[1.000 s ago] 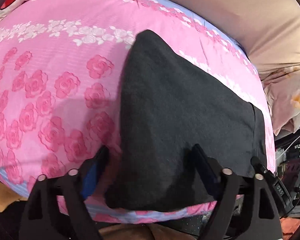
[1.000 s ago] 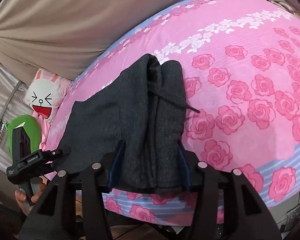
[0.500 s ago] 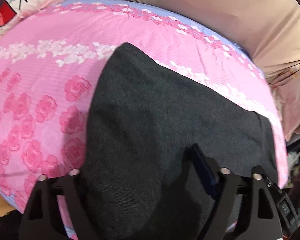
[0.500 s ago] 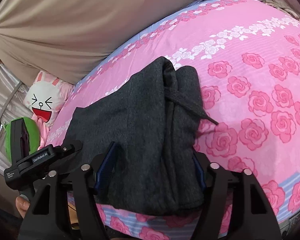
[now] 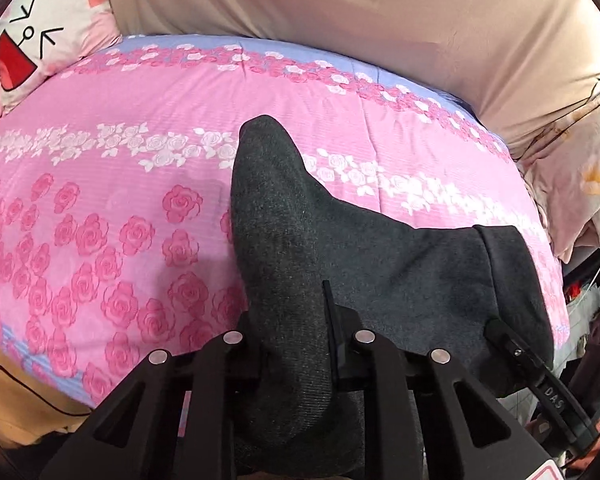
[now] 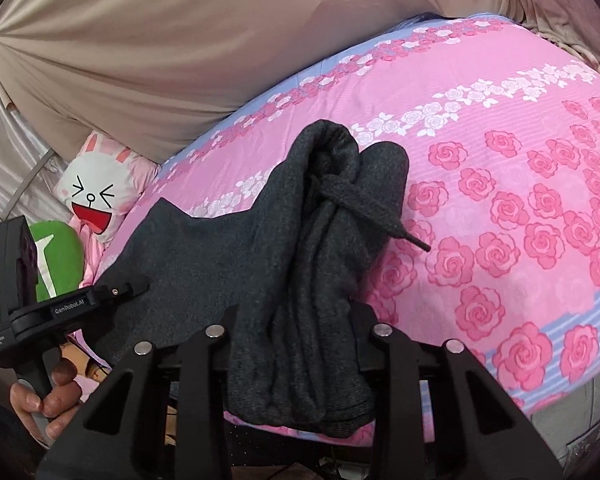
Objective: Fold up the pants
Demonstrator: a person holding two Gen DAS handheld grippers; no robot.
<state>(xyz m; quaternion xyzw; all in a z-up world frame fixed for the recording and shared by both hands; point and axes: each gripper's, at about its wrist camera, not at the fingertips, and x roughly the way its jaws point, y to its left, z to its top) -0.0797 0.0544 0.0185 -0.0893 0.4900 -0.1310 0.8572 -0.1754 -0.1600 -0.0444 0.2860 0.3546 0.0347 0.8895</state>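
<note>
Dark grey pants [image 5: 340, 260] lie folded on the pink rose-print bed [image 5: 100, 200]. My left gripper [image 5: 292, 344] is shut on the pants' near left end, which bunches up between the fingers. In the right wrist view the waistband end of the pants [image 6: 320, 240] with its drawstring [image 6: 384, 216] is pinched in my right gripper [image 6: 296, 332], shut on the bunched cloth. The left gripper [image 6: 112, 292] shows at the left of that view, on the far end of the pants.
A beige curtain [image 5: 380, 20] hangs behind the bed. A white cartoon-rabbit pillow [image 6: 100, 196] and a green cushion [image 6: 56, 256] lie at the bed's left end. Light bedding [image 5: 580, 160] is piled at the right end. The bed's near edge [image 6: 560, 368] is just below the grippers.
Both grippers have closed on the pants: the left from wide open around the cloth to pinching it, the right from loosely around the waistband to tight. The cloth has bunched and lifted.
</note>
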